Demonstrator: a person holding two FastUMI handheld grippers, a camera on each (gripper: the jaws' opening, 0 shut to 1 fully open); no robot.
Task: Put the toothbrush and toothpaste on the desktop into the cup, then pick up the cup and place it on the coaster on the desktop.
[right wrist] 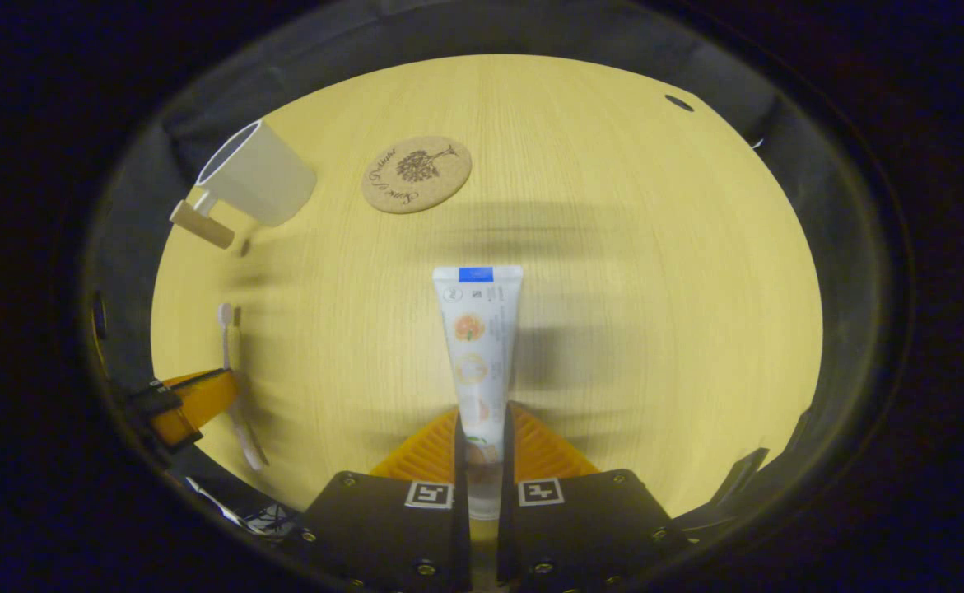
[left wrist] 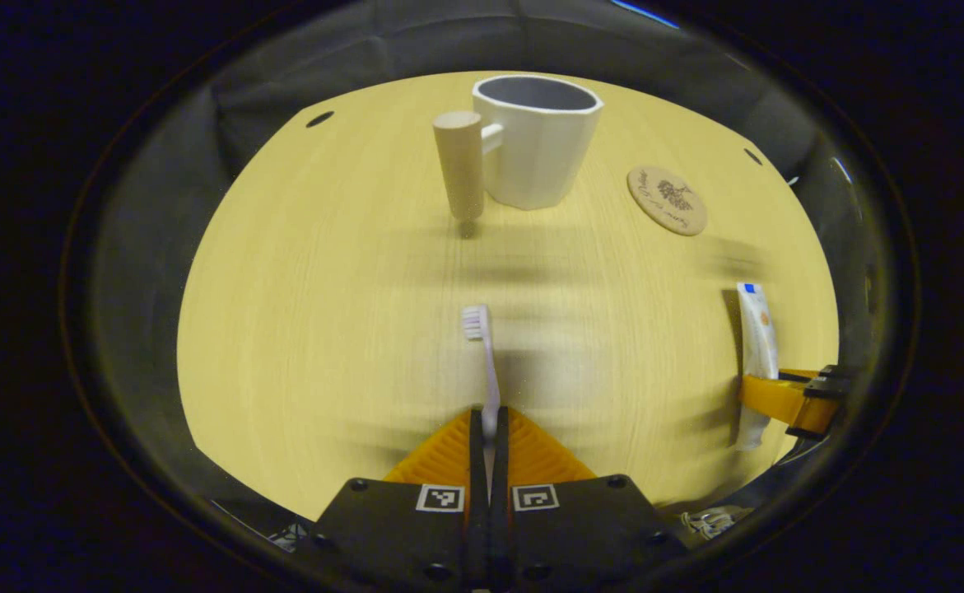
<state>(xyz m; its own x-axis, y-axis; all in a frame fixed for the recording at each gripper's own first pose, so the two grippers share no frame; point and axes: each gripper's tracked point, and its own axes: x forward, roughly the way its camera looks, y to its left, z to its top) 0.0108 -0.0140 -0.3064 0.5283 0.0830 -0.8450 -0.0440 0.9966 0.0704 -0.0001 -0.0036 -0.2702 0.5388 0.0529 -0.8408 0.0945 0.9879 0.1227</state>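
My left gripper (left wrist: 490,424) is shut on a pale lilac toothbrush (left wrist: 486,362), whose white bristle head points away from me over the yellow wooden desktop (left wrist: 309,313). My right gripper (right wrist: 482,424) is shut on a white toothpaste tube (right wrist: 477,338) with a blue end. The white cup (left wrist: 537,140) with a wooden peg handle (left wrist: 459,165) stands upright at the far side, empty as far as I see. The round cork coaster (left wrist: 667,200) lies to its right. In the right gripper view the cup (right wrist: 255,173), coaster (right wrist: 416,174) and the left gripper (right wrist: 193,399) with the toothbrush (right wrist: 230,371) appear.
The right gripper (left wrist: 786,399) holding the tube (left wrist: 757,346) shows at the right edge of the left gripper view. Small dark holes (left wrist: 319,119) mark the desktop's far corners. Dark cloth walls ring the desk. Open desk surface lies between the grippers and the cup.
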